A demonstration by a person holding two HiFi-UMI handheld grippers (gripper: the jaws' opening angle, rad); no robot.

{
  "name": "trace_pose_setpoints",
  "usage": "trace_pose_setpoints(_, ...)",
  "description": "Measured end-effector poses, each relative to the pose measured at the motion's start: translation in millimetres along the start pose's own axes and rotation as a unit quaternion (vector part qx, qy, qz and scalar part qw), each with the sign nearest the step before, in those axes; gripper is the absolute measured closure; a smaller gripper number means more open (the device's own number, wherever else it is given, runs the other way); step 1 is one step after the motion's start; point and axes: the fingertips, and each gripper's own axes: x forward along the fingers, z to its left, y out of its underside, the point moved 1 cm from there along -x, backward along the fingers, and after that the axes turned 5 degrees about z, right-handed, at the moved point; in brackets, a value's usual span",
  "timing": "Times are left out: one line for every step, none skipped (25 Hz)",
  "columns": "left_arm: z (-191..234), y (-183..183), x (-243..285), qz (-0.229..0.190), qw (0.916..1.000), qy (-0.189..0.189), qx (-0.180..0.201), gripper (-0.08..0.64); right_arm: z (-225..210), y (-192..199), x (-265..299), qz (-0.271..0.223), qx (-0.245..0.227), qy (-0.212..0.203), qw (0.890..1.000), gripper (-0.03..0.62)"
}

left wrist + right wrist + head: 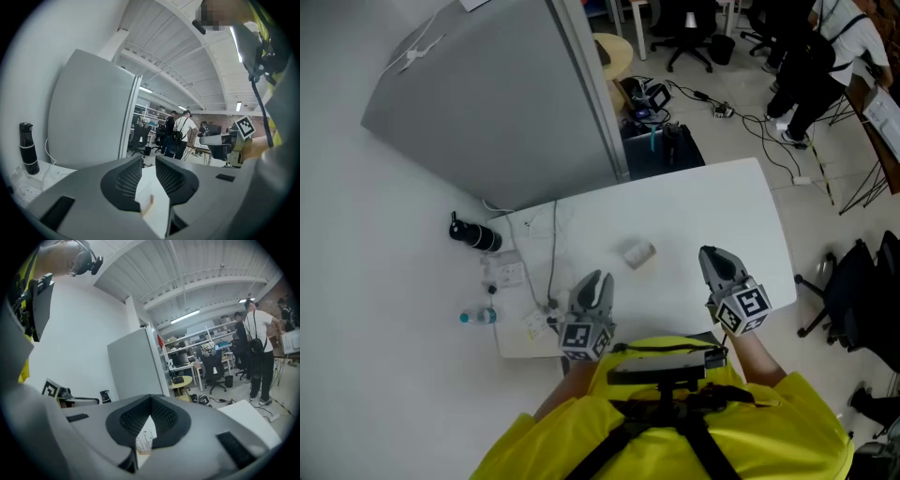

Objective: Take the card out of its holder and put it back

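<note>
One card [146,439] standing in holder [637,253] on table [712,202] | left tool [598,278] spread | right tool [711,254] pressed together

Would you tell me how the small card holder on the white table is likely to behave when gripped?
The card holder looks small and low, so it is probably light and unlikely to roll. On the smooth white table it may slide when nudged. Its stiffness cannot be judged at this size.
</note>
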Motion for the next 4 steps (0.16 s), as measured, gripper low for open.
trace_pose_setpoints(-1.1,-1.7,0.8,-0.002,1.0000,0.002,0.005,0.476,0.5,0.5,-0.1,0.001,-0.002,0.000,1.000,0.588)
trace_pose_setpoints(-1.9,-3.5,1.4,-0.004,1.0000,0.002,0.007,0.476,0.7,1.1,-0.3,0.002,-0.004,0.000,1.000,0.588)
trace_pose_setpoints(-2.7,-5.4,1.9,-0.005,0.9999,0.003,0.009,0.476,0.7,1.8,-0.5,0.003,-0.005,0.000,1.000,0.588)
trace_pose_setpoints(-3.4,-7.3,2.3,-0.006,0.9999,0.002,0.010,0.476,0.7,2.5,-0.7,0.004,-0.006,0.000,1.000,0.588)
